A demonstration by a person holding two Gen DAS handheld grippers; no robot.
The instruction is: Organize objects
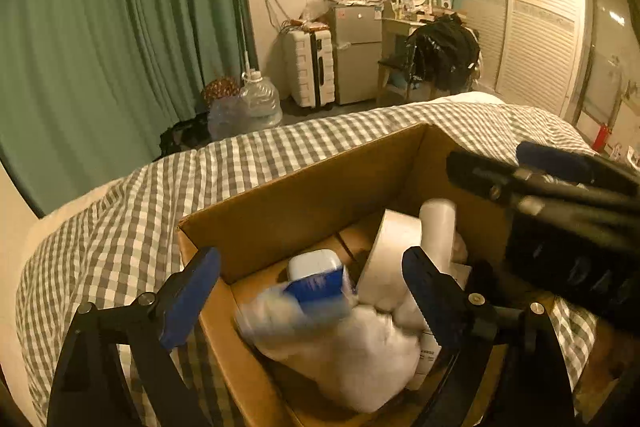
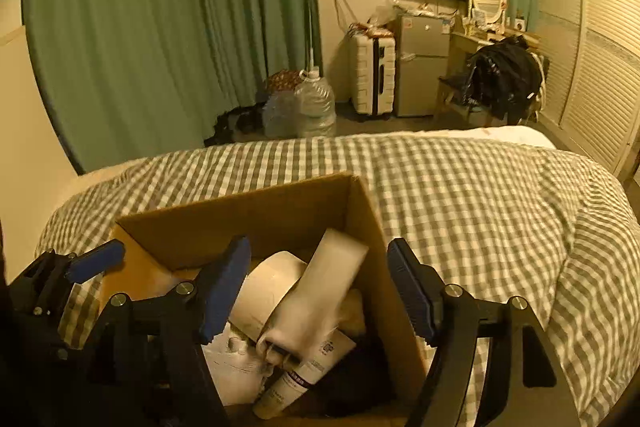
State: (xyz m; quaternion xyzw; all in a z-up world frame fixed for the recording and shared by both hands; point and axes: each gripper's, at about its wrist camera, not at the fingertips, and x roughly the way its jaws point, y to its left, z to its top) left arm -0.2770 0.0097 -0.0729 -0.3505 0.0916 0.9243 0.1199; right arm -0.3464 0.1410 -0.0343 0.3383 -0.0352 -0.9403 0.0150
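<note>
Both hand-held grippers, left (image 1: 310,293) and right (image 2: 318,285), hang spread and empty over the cardboard box (image 1: 304,187). Blue-white pack (image 1: 316,283) lies loose below the left: drop step. Next move likely calls for fetching another object.

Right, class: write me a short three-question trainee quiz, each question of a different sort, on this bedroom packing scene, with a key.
1. True or false: the open brown cardboard box sits on the grey-and-white checked bed cover.
2. Multiple choice: between the left gripper's blue pads lies A) a blurred blue-and-white pack, B) a red mug, C) a green book.
3. Fill in: the wide white tape roll leans inside the ____.

Key: 1 true. 2 A; neither pad touches it. 3 box, beside the white plastic bottle below the open right gripper.
</note>
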